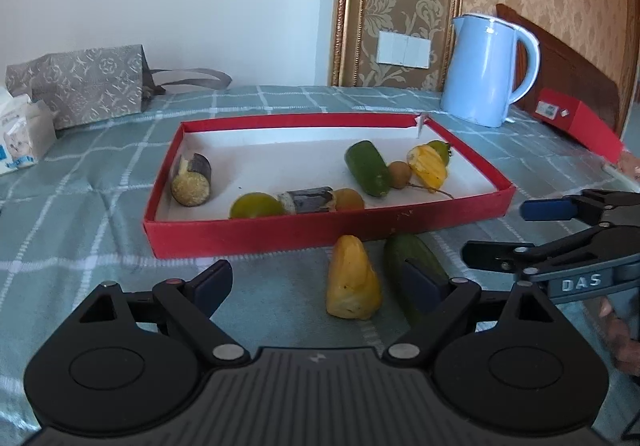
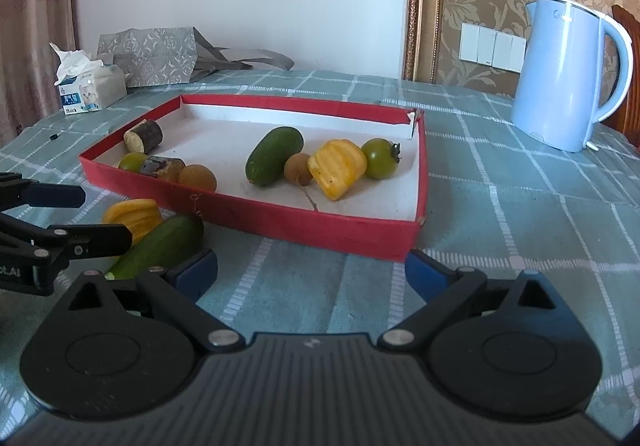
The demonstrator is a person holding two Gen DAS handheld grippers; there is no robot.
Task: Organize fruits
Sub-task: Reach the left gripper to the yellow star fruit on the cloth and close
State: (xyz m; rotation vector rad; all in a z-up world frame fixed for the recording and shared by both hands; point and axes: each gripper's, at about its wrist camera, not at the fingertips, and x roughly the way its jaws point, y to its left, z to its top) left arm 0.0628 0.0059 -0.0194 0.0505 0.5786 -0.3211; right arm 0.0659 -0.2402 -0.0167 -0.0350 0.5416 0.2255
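Your left hand-held gripper (image 1: 320, 282) is wide open and holds nothing. The yellow fruit piece (image 1: 352, 280) lies just ahead between its fingers, outside the red box (image 1: 320, 232). It looks soft and light; squeeze its thick middle gently.

This is a lived-in home, most likely a dining room: a table under a teal checked tablecloth (image 2: 500, 181) carries a pale blue electric kettle (image 2: 568, 77) at about two o'clock and a tissue pack (image 2: 90, 87) beside a patterned grey tote bag (image 2: 156, 53) at ten o'clock. Behind, at twelve to one o'clock, damask wallpaper in a gilt frame (image 2: 414, 1) holds a white switch panel (image 2: 492, 45). A patterned curtain (image 2: 34, 5) hangs at nine o'clock, and a dark wooden chair back (image 1: 560, 65) rises behind the kettle.
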